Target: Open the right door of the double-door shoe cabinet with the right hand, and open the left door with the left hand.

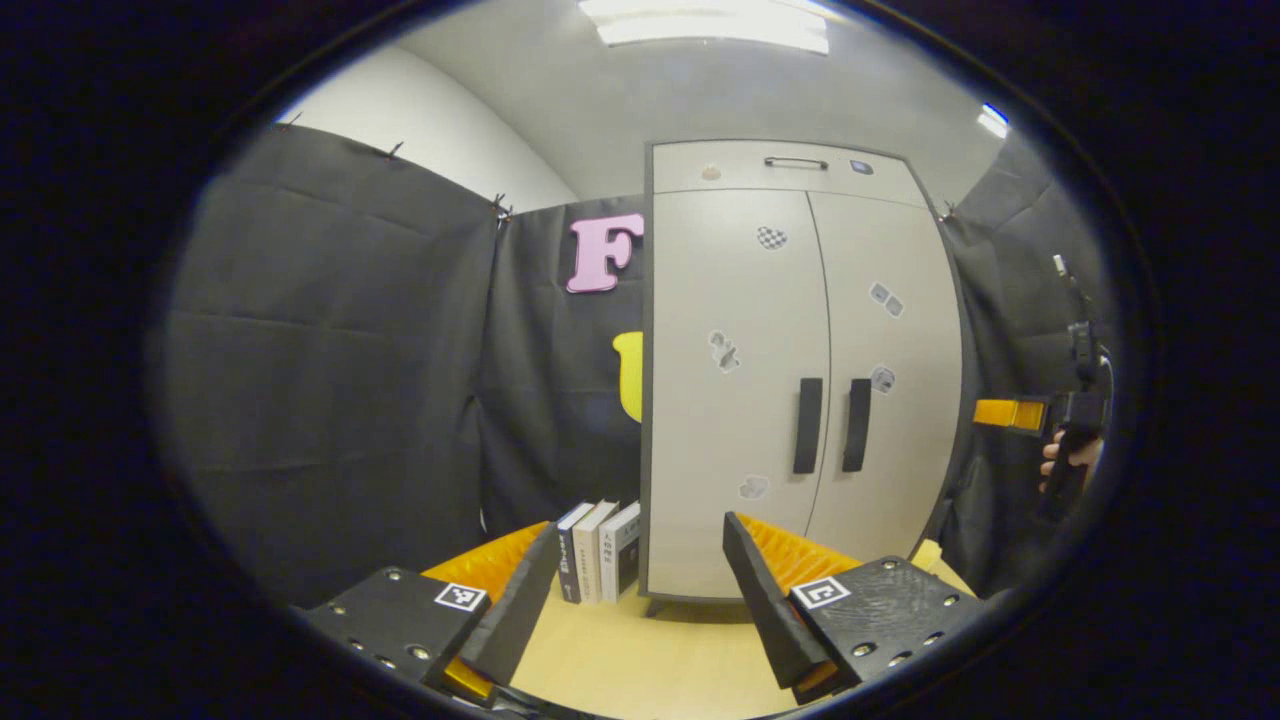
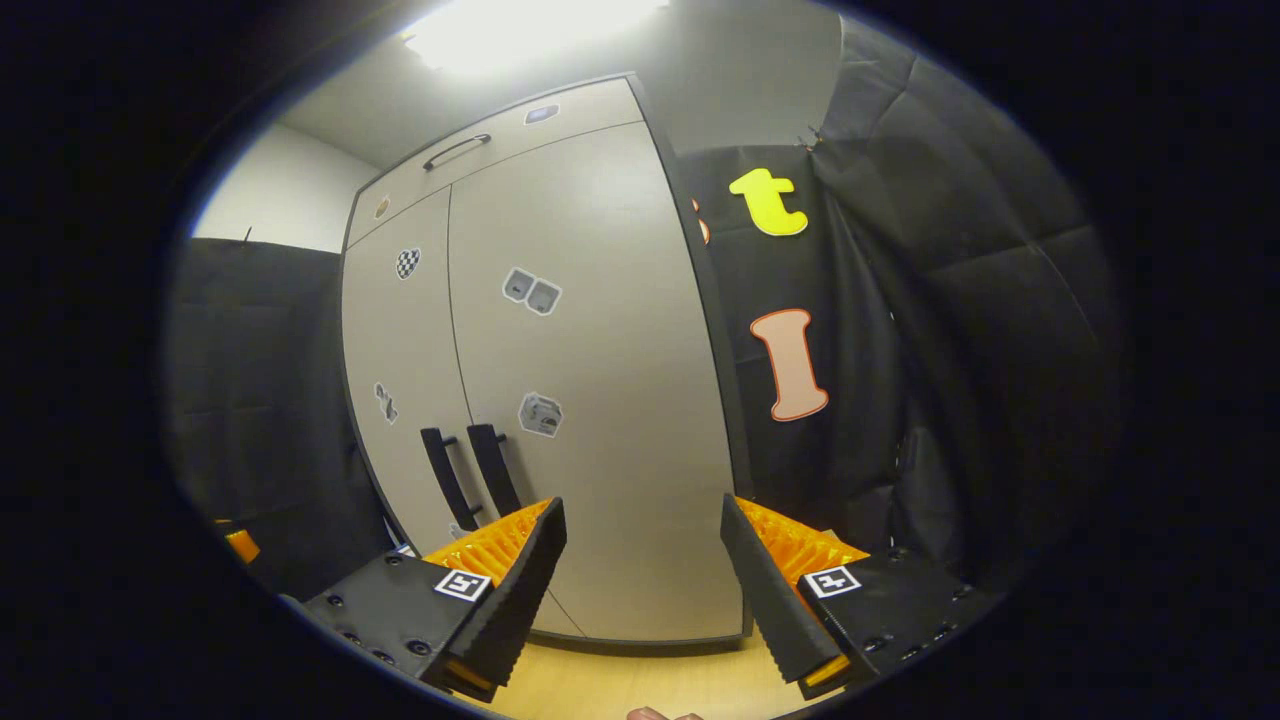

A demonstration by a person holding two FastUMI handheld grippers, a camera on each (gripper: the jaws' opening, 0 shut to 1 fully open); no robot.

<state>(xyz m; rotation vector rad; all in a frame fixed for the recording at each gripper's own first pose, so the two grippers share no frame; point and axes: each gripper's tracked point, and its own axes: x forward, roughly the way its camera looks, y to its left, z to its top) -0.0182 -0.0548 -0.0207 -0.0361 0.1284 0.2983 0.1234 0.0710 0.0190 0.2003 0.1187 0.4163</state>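
left claw [image 1: 640, 575]: spread, empty | right claw [image 2: 643, 555]: spread, empty, raised level in hand [image 1: 1062, 462]

One cabinet [image 1: 800, 300], two doors, two handles, three books [image 1: 600, 550].

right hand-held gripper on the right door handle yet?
Apart. In the right gripper view the right hand-held gripper is open, and the right door handle stands off to its left, clear of both fingers.

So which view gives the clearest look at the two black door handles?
The left gripper view: the door handles face the camera squarely, side by side on the closed doors. In the right gripper view they appear slanted, with the lower ends hidden behind the right gripper.
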